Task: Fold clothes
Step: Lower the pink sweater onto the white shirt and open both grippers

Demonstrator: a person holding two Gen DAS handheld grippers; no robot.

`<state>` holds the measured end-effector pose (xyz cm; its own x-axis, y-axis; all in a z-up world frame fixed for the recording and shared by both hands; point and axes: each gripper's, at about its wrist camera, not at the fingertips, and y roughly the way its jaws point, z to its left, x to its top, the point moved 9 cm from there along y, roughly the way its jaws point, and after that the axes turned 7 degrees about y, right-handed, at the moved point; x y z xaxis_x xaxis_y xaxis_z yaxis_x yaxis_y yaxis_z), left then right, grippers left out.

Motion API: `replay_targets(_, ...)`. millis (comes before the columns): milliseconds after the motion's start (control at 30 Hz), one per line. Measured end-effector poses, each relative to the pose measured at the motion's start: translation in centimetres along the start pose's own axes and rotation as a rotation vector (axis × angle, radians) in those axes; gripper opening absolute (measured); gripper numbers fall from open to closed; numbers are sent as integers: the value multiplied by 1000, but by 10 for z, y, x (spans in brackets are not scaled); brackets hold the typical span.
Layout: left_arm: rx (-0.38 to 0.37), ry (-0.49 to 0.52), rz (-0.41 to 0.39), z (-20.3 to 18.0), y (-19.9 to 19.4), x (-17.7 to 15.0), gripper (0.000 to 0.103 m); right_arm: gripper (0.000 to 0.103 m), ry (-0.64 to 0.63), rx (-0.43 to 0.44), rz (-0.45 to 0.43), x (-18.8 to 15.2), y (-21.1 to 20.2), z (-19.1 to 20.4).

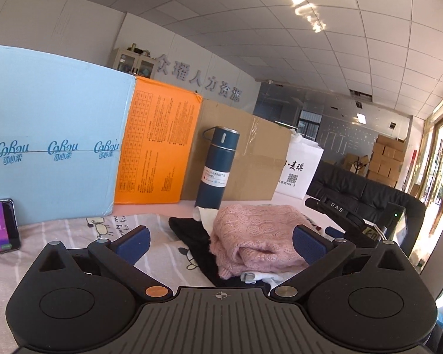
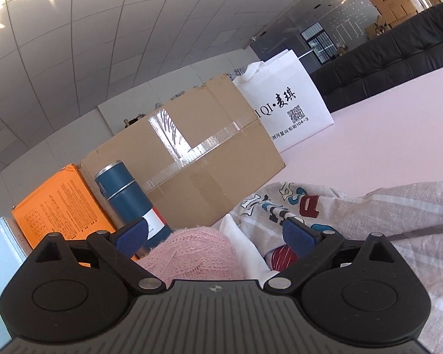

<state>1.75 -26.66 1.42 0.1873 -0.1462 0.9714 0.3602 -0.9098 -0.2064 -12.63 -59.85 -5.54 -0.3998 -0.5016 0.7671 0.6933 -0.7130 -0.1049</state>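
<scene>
A folded pink knit sweater (image 1: 257, 236) lies on top of a black garment (image 1: 192, 236) and a white garment (image 1: 262, 277) on the striped cartoon-print sheet (image 1: 73, 236). My left gripper (image 1: 221, 244) is open and empty, its blue pads either side of the pile's near end. The right gripper shows in the left wrist view (image 1: 351, 224) beyond the pile. In the right wrist view my right gripper (image 2: 215, 239) is open and empty, just above the pink sweater (image 2: 192, 253), with white cloth (image 2: 245, 242) and the printed sheet (image 2: 369, 206) beside it.
A blue vacuum bottle (image 1: 217, 168) stands behind the pile. A light blue box (image 1: 53, 135), an orange box (image 1: 159, 147), a brown carton (image 1: 245, 156) and a white bag (image 1: 298, 171) line the back. A phone (image 1: 0, 227) stands at left. A black sofa (image 1: 369, 194) is at right.
</scene>
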Motion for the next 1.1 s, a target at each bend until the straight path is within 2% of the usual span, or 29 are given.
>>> replay_targets(67, 7, -8, -34, 5, -11, 7, 103, 102, -21, -23, -35, 0, -12, 6)
replay_targets(133, -6, -63, -61, 13, -22, 15, 103, 103, -20, -39, -54, 1, -25, 12)
replay_targets(233, -51, -150, -111, 22, -39, 28, 103, 103, 68, 25, -38, 3, -57, 26)
replay_targets(367, -51, -165, -161, 22, -58, 45, 103, 103, 145, 77, -48, 11, -112, 50)
replay_targets(500, -71, -140, -139, 9, -64, 49, 103, 103, 137, 85, -80, 16, -174, 76)
replay_targets(633, -77, -110, -113, -3, -65, 49, 103, 103, 81, -50, -80, 16, -221, 89)
replay_targets(700, -85, -104, -111, -7, -68, 48, 103, 103, 4, -148, -66, 13, -240, 95)
replay_targets(767, -85, -98, -117, -11, -72, 47, 103, 103, -66, -197, -68, 7, -256, 100)
replay_targets(933, -57, -48, -115, -24, -70, 40, 103, 103, -178, -184, -36, -18, -281, 110)
replay_targets(1100, -51, -16, -63, -34, -58, 28, 103, 103, -247, -179, -22, -29, -289, 114)
